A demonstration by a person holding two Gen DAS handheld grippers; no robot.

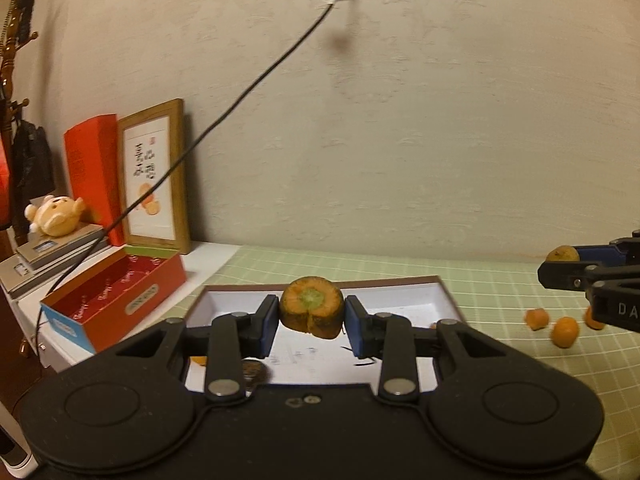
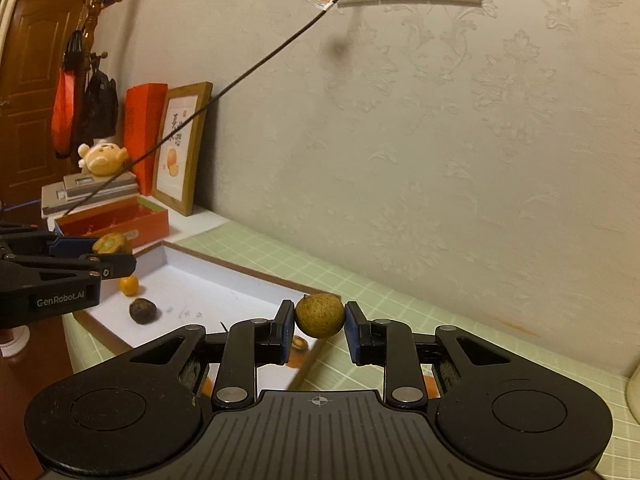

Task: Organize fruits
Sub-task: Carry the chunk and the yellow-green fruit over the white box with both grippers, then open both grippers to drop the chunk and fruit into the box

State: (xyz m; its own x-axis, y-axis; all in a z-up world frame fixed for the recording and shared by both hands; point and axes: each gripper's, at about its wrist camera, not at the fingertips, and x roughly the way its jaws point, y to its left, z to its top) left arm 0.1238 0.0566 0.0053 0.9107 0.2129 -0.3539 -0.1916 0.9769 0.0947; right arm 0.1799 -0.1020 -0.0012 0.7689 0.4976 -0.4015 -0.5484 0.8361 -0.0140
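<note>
My left gripper (image 1: 311,314) is shut on an orange-green fruit (image 1: 311,304) with a dark mottled rind and holds it above a white tray with a brown rim (image 1: 444,292). In the right wrist view that gripper (image 2: 116,255) and its fruit (image 2: 111,243) hang over the tray's left end. My right gripper (image 2: 319,320) is shut on a yellow speckled fruit (image 2: 320,315) over the tray's near corner (image 2: 316,354). The left wrist view shows it at the right edge (image 1: 560,263). A small orange (image 2: 129,285) and a dark fruit (image 2: 143,311) lie in the tray.
Three small oranges (image 1: 565,332) lie on the green checked cloth (image 1: 460,272) right of the tray. An open red box (image 1: 120,300), a framed picture (image 1: 154,176), a plush toy (image 1: 56,216) and stacked scales stand at the left. A black cable (image 1: 240,100) slants down from the wall socket.
</note>
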